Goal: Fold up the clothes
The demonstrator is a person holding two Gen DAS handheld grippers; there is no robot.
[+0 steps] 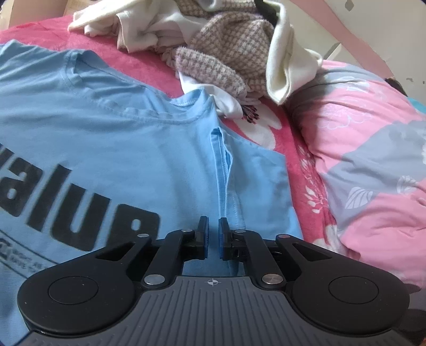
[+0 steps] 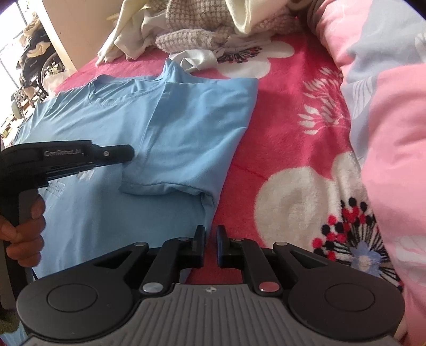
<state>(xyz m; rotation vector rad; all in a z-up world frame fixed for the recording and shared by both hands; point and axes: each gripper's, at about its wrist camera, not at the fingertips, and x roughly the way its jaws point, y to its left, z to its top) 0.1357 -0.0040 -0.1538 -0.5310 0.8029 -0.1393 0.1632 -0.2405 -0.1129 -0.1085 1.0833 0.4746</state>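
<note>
Both jaws nearly pressed together: left gripper (image 1: pixel 213 238) and right gripper (image 2: pixel 210 246) pinching blue T-shirt (image 1: pixel 111 143) fabric.

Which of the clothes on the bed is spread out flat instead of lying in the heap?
The light blue T-shirt with black lettering: it lies flat on the pink floral blanket, while the cream and checked garments are bunched behind it.

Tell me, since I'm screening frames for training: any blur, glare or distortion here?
Left wrist view: fisheye bends the light blue cotton T-shirt and black corners vignette; the heaped cream and checked clothes look soft. Right wrist view: the window area at top left is blown out; the pink floral blanket is sharp.
</note>
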